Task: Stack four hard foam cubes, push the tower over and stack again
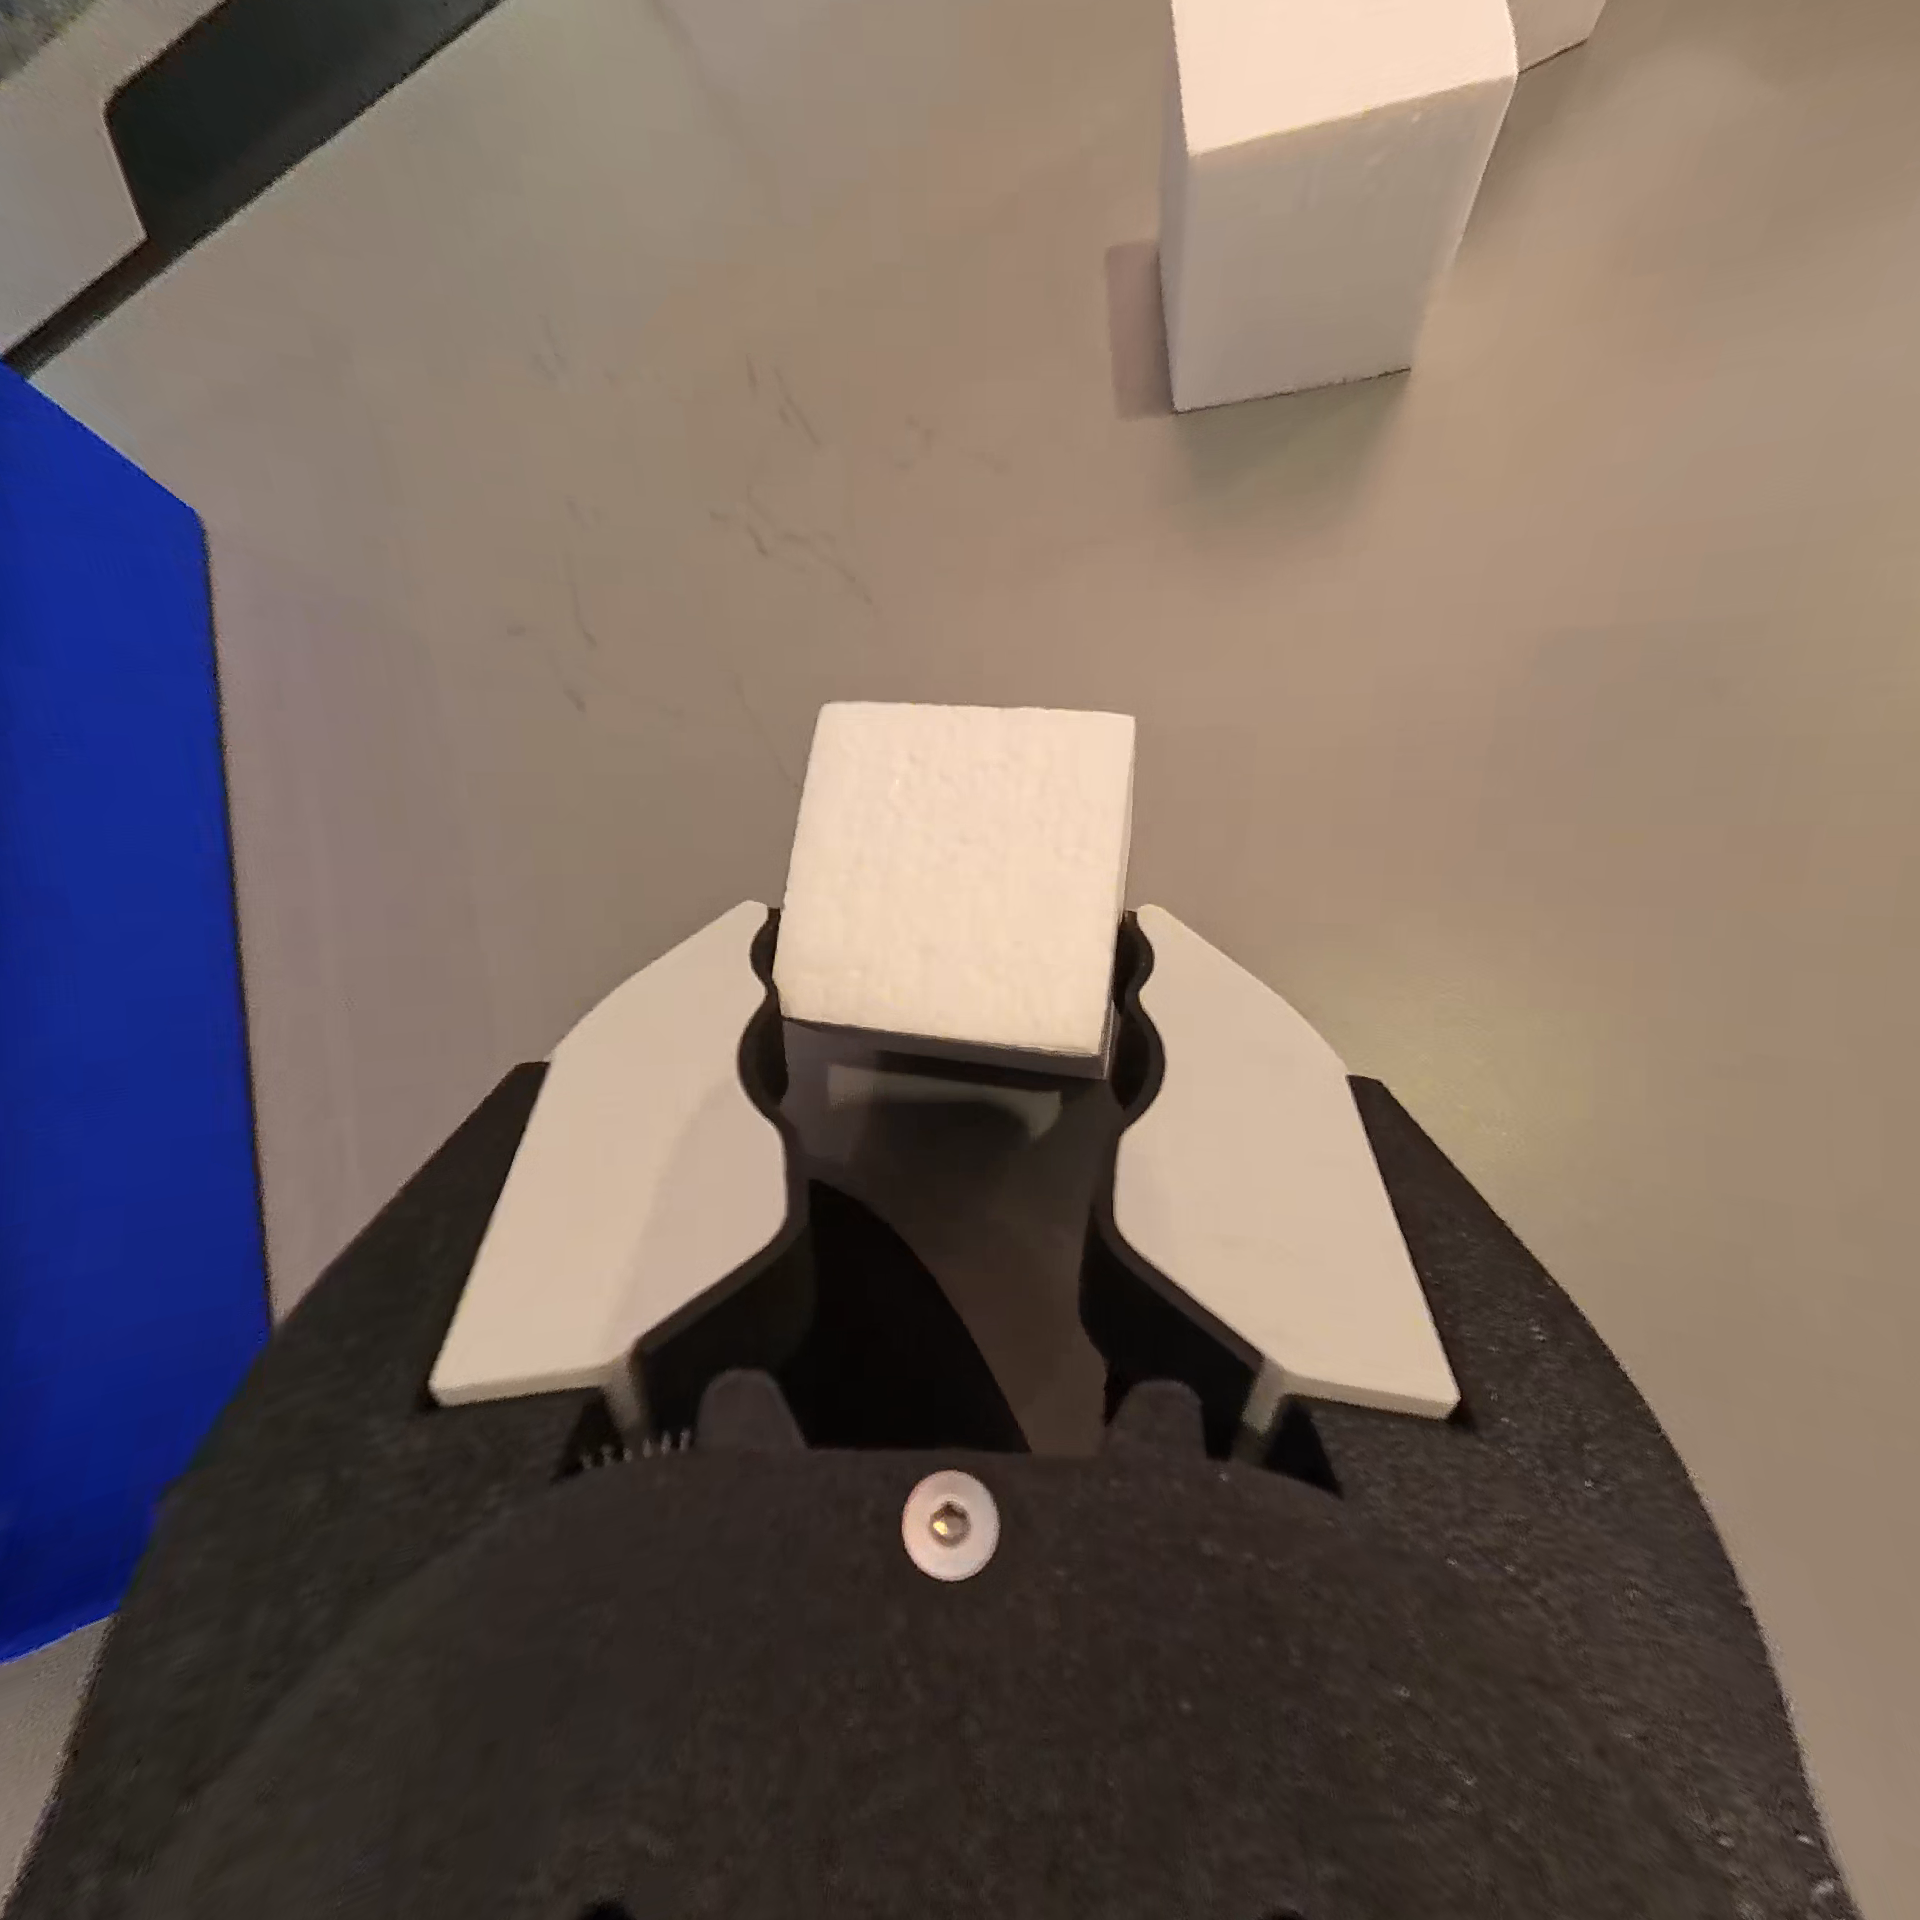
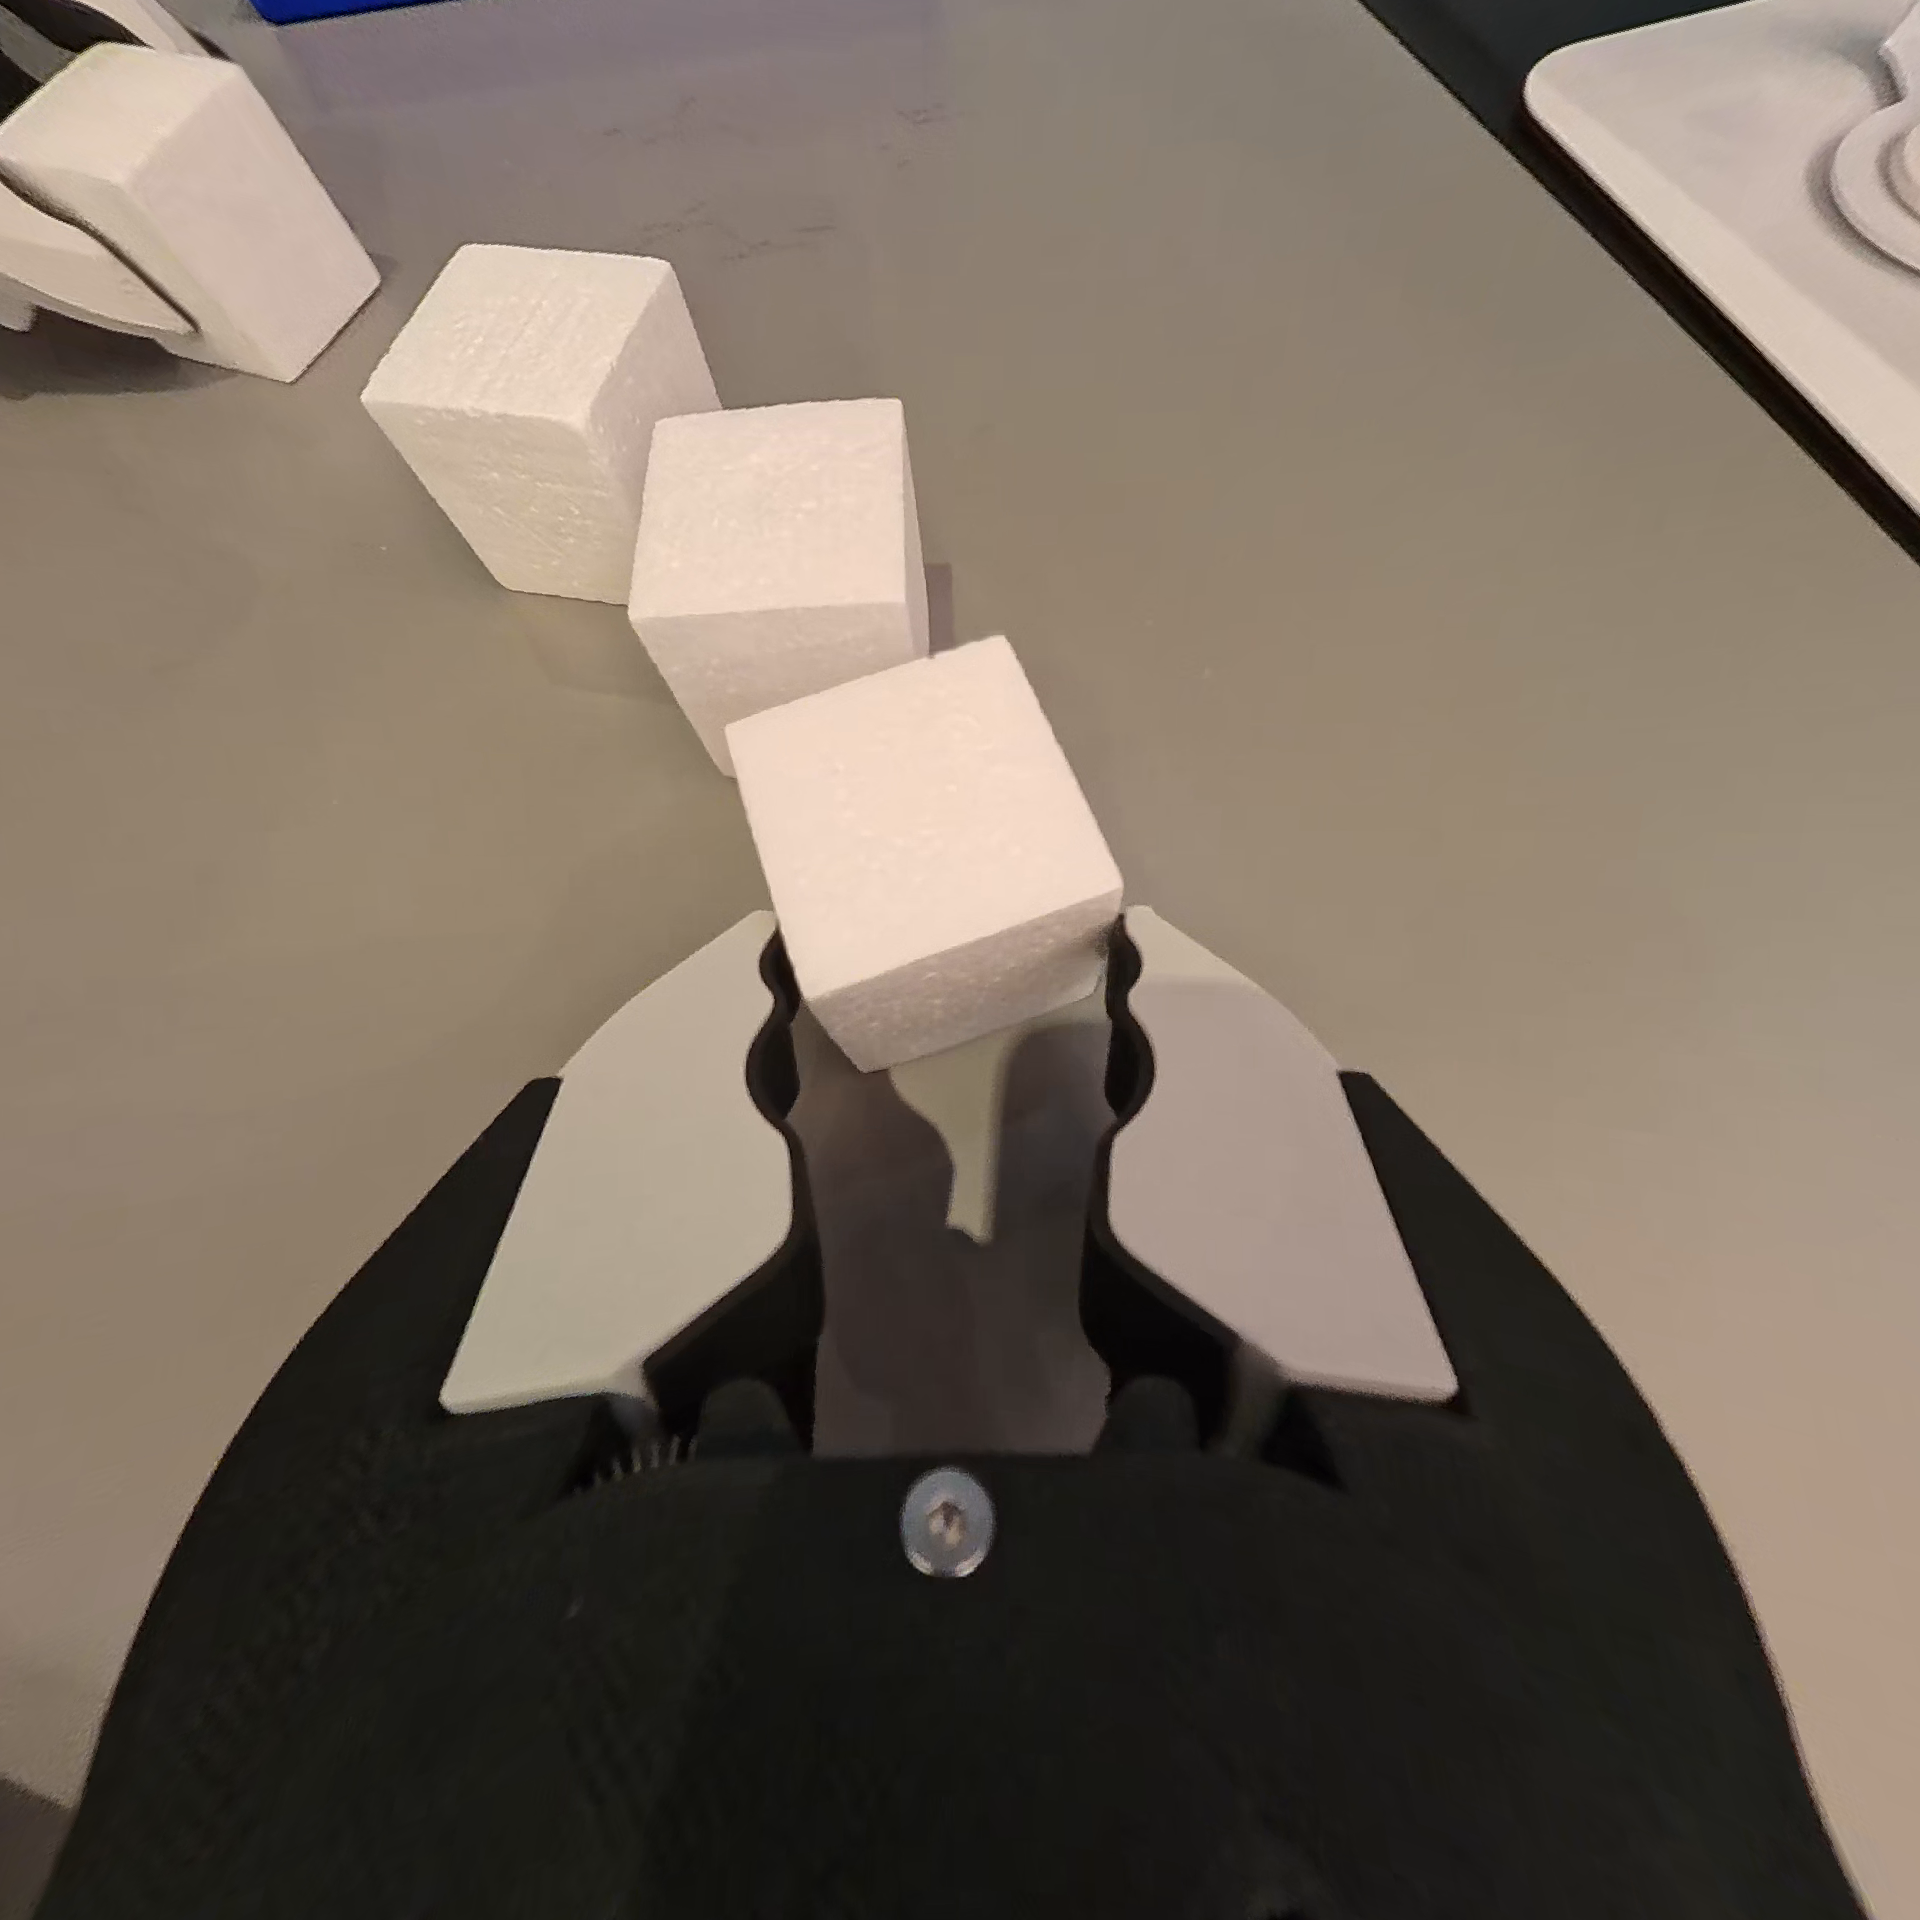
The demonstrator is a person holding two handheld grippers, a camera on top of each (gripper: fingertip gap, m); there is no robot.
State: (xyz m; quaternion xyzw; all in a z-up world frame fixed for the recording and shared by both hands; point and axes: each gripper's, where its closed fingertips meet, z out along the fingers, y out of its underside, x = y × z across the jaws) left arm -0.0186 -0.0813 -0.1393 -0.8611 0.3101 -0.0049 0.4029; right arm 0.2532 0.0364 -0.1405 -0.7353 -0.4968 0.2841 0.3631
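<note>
Four white hard foam cubes show. My left gripper (image 1: 948, 935) is shut on one cube (image 1: 956, 883), gripped by its sides. A second cube (image 1: 1330, 208) stands on the grey table far right of it, with the corner of another (image 1: 1558, 31) behind. My right gripper (image 2: 948, 935) is shut on a cube (image 2: 914, 842) that sits twisted between the fingers, seemingly just above the table. Beyond it two cubes stand on the table in a diagonal row, one near (image 2: 779, 561) and one farther left (image 2: 530, 416). The left gripper (image 2: 94, 239) with its cube (image 2: 208, 208) shows at the top left.
A blue object (image 1: 104, 935) stands close on the left of my left gripper. A black and white object (image 1: 260, 135) lies at the table's far left. A white moulded tray (image 2: 1714, 208) lies at the far right. The grey table (image 2: 1351, 623) carries faint scuff marks. There is about 30 cm between the tips of the two grippers.
</note>
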